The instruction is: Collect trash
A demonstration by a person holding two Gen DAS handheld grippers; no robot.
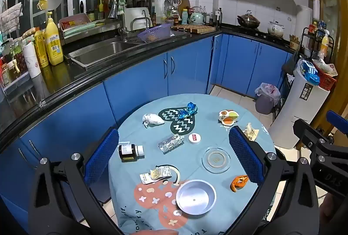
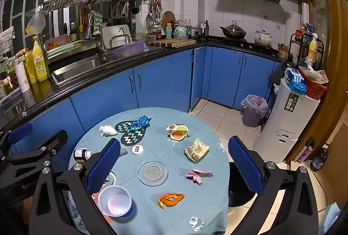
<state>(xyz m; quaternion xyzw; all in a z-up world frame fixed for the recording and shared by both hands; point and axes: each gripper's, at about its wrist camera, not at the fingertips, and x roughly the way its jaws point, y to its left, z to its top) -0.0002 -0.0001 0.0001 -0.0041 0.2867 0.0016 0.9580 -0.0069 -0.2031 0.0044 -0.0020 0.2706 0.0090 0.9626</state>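
Overhead, both hand-held grippers gape — left point(image 1: 174, 153), right point(image 2: 174, 161) — above the littered table point(image 2: 206, 202).

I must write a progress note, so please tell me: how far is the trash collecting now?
Nothing looks done yet. Both grippers, left and right, hover over the round table with jaws wide open and empty. Still lying there: the blue wrapper, white tissue wad, orange wrapper, pink wrapper, beige packet and foil piece. A dark bin stands beside the table.
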